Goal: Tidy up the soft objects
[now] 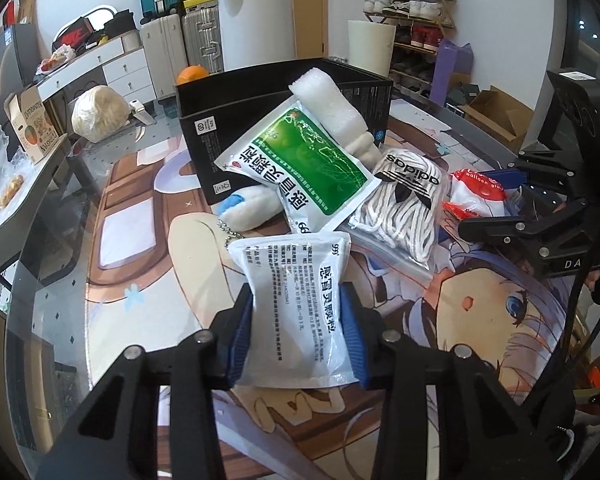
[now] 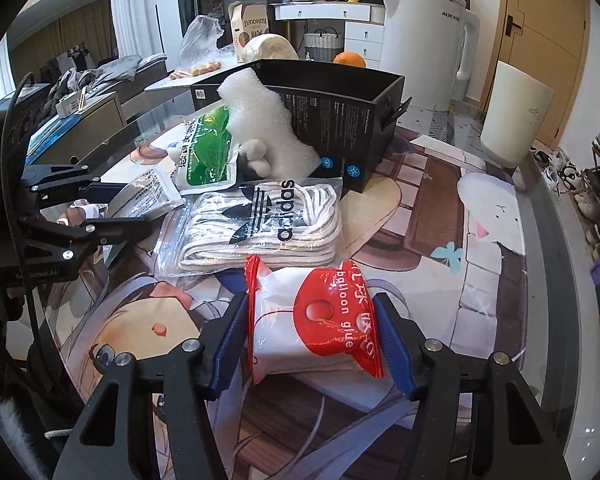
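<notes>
1. Left wrist view: the left gripper (image 1: 298,334) sits bottom centre, both blue pads pressed into the sides of a white pouch (image 1: 296,312) with black print. So it's clamped on that pouch, which lies on the anime-print mat (image 1: 148,240).
2. Just above it, a green pouch (image 1: 300,164) leans against the black box (image 1: 236,120), with a foam roll (image 1: 328,104) poking up behind it. A small plush (image 1: 252,204) peeks out under the green pouch's left edge.
3. Right of centre there's a laces bag (image 1: 404,204) with adidas on the label. The right gripper (image 1: 496,200) comes in from the right edge around a red-and-white glue pack (image 1: 476,192).
4. Right wrist view: the right gripper (image 2: 312,340) is at bottom centre, with the glue pack (image 2: 316,320) squeezed between its blue pads, clamped from both sides.
5. The laces bag (image 2: 260,228) sits just above the pack, and the foam roll (image 2: 260,124) and green pouch (image 2: 204,152) lean on the black box (image 2: 340,120) higher up.
6. The left gripper (image 2: 112,208) shows at mid left, gripping the white pouch (image 2: 144,196).
</notes>
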